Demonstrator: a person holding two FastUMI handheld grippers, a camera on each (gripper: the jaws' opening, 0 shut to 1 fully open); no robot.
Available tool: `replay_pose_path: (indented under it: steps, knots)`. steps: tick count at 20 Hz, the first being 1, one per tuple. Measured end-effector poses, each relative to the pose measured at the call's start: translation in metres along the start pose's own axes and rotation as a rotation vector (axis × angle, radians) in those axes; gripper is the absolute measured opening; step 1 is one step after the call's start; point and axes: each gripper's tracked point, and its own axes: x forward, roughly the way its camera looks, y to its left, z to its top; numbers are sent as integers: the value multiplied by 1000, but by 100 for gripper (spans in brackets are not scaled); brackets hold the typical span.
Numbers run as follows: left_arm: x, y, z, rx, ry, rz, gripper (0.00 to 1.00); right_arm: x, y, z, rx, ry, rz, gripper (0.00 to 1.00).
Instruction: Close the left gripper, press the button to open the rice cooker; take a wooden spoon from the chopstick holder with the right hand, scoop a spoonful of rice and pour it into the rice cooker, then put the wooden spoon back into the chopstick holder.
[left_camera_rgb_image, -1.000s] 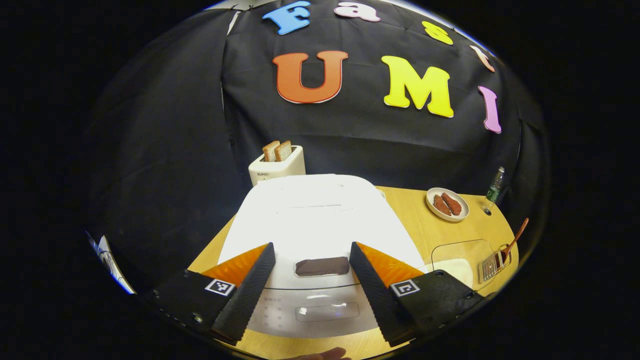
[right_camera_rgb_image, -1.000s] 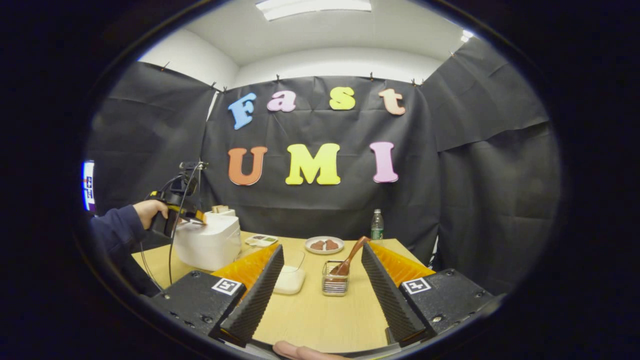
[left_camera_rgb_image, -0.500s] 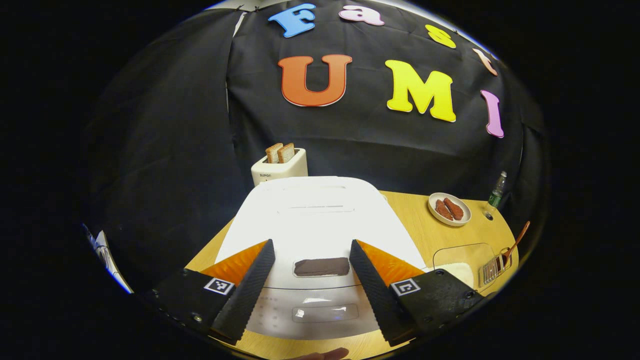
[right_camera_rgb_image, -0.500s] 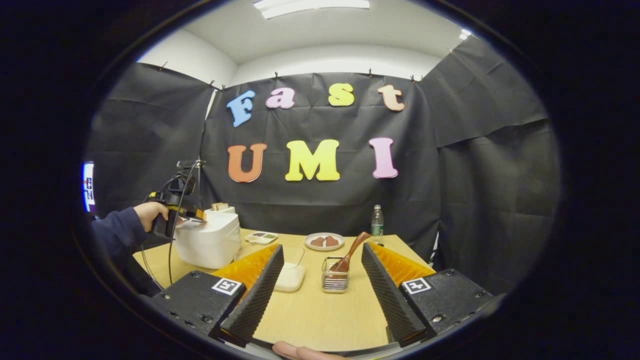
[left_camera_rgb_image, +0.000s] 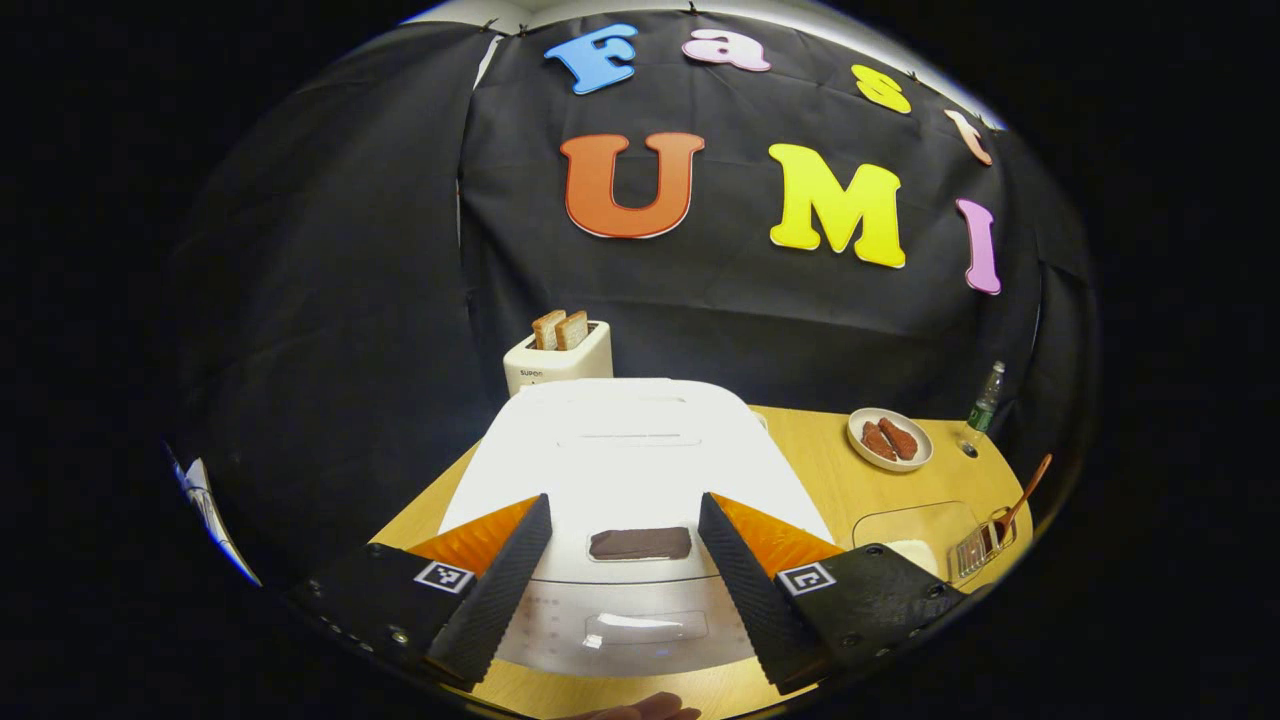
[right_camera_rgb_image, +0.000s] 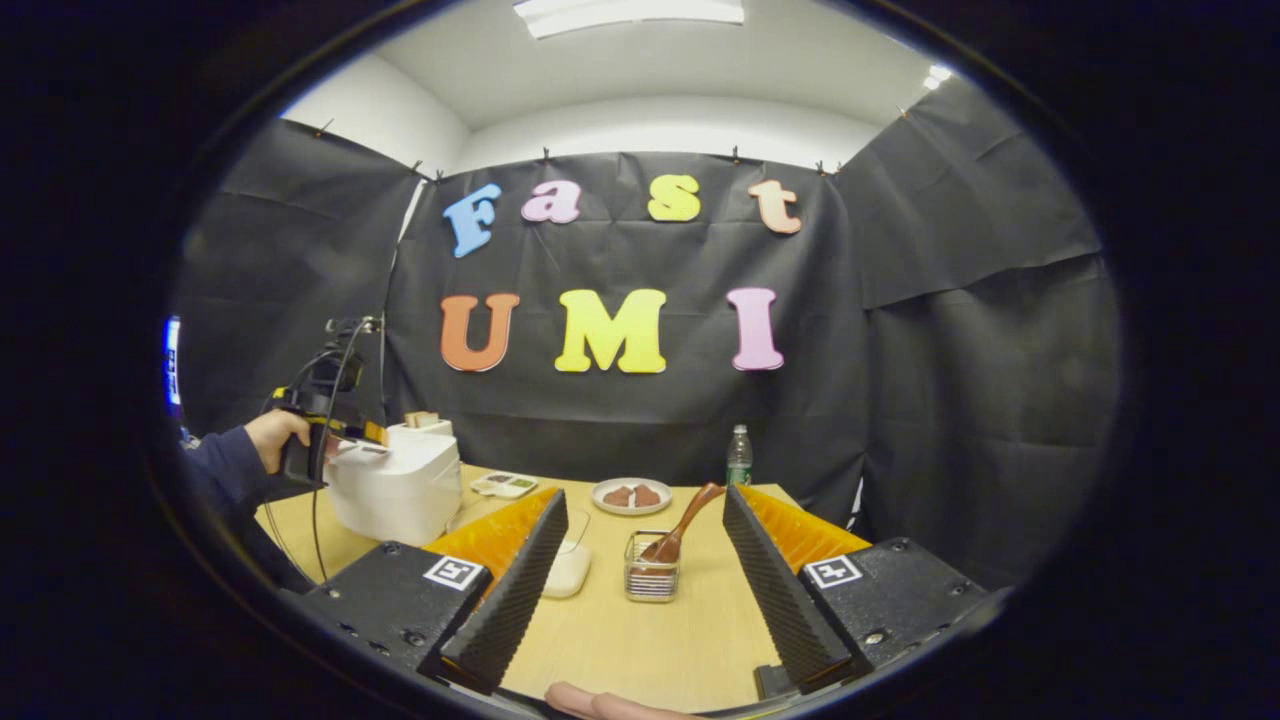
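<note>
Hovering over the front edge of the white, boxy rice cooker (left_camera_rgb_image: 625, 470), the left gripper (left_camera_rgb_image: 622, 575) is held with its two fingers spread wide and nothing between them. The dark, oblong release button (left_camera_rgb_image: 640, 543) is seen set into the cooker's lid, directly between the fingertips and just ahead of them, its long axis lying crosswise to the fingers. The lid is judged to be down, so the first step, drawing the fingers together before pressing, is not yet done. Once they are drawn together, the tips should land on the middle of the button, since it already lies centred in the gap.

To the right of the rice cooker, a clear plastic tub of white rice (right_camera_rgb_image: 568, 560) is seen on the light wooden table (right_camera_rgb_image: 640, 640), and just beyond the tub stands a small wire chopstick holder (right_camera_rgb_image: 651, 577) with a brown wooden spoon (right_camera_rgb_image: 683, 522) leaning out of it, handle tilted up and to the right. The right gripper (right_camera_rgb_image: 636, 585) is likewise spread and empty, held back from the holder, which lies straight ahead between its fingers; it is the nearer tool to the spoon.
</note>
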Motion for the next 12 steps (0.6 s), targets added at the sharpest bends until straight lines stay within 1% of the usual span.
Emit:
replay_pose_path:
  steps: [2,5,10,12]
  knots:
    - [-14,-3,17,4,-42,-8,95,5,-2,2,6,6,-2,100]
    - [-35,-13,41,39,-95,-17,95,12,-4,4,12,15,-14,100]
    - [-102,-41,75,81,-208,-59,94,19,-7,14,24,21,-21,100]
    - [-138,-56,78,84,-243,-85,94,21,-9,17,34,25,-30,100]
